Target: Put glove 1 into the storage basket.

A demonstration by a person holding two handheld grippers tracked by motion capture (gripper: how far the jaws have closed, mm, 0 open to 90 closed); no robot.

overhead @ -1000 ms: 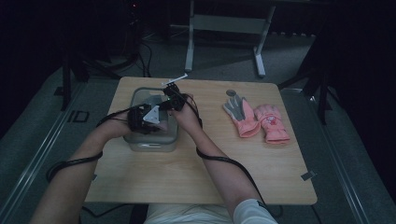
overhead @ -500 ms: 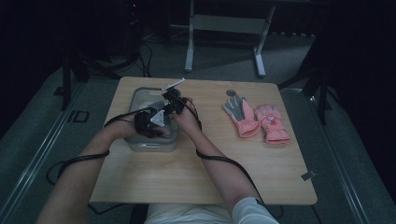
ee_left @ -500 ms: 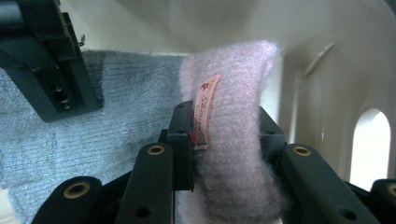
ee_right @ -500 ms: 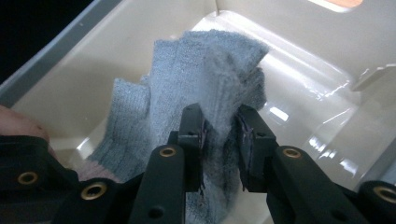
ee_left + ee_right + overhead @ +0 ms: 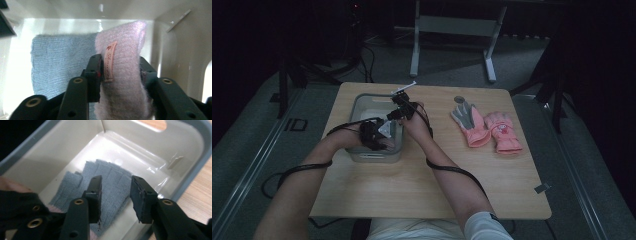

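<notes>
A grey bin [image 5: 372,96] stands on the wooden table, and both grippers reach into it. My left gripper [image 5: 120,72] is shut on a folded pale pink knit glove [image 5: 125,50] with a sewn label. Its jaws have just been opening, but the fluffy glove still touches both pads. A grey-blue knit glove [image 5: 62,62] lies flat on the bin floor behind it. My right gripper [image 5: 116,192] hovers over that grey-blue glove [image 5: 110,177]. Its jaws have just been opening and nothing is between them. In the high view the left gripper [image 5: 382,137] is nearer the person than the right gripper [image 5: 394,116].
Two pink winter gloves [image 5: 472,125] [image 5: 502,132] lie side by side on the table right of the bin. A small tag [image 5: 540,188] sits near the table's right edge. The bin wall [image 5: 195,152] rises close around both grippers. A metal stand is on the floor behind the table.
The left gripper has sunk lower into the bin with the pink glove. The right gripper has stayed over the bin's far side.
</notes>
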